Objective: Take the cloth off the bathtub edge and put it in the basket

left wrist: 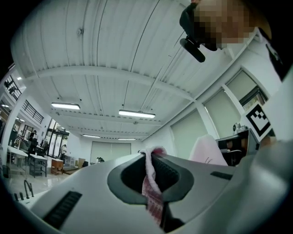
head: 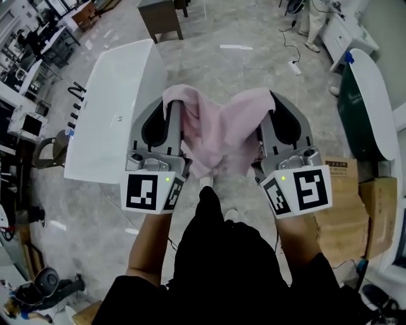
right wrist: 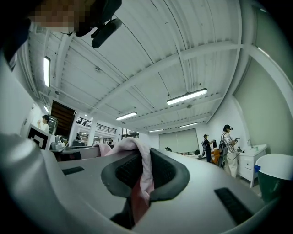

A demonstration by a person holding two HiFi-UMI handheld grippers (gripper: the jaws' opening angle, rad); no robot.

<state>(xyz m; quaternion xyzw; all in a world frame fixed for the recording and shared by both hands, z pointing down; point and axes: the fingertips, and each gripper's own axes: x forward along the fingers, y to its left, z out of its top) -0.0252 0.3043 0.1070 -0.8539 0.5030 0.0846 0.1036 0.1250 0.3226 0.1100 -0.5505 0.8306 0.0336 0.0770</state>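
Note:
A pink cloth (head: 219, 130) hangs in the air between my two grippers, held up in front of the person's body. My left gripper (head: 172, 106) is shut on its left corner, and the cloth (left wrist: 151, 176) shows pinched between the jaws in the left gripper view. My right gripper (head: 269, 101) is shut on the right corner, with a fold of cloth (right wrist: 142, 171) squeezed between its jaws. Both gripper cameras tilt up toward the ceiling. A white bathtub (head: 114, 108) stands on the floor to the left, below the left gripper. No basket is in view.
A dark green tub with a white rim (head: 365, 108) stands at the right, with cardboard boxes (head: 355, 209) beside it. A dark wooden cabinet (head: 162, 18) sits beyond the white bathtub. A power strip and cables (head: 293, 63) lie on the marble floor. People (right wrist: 227, 146) stand far off.

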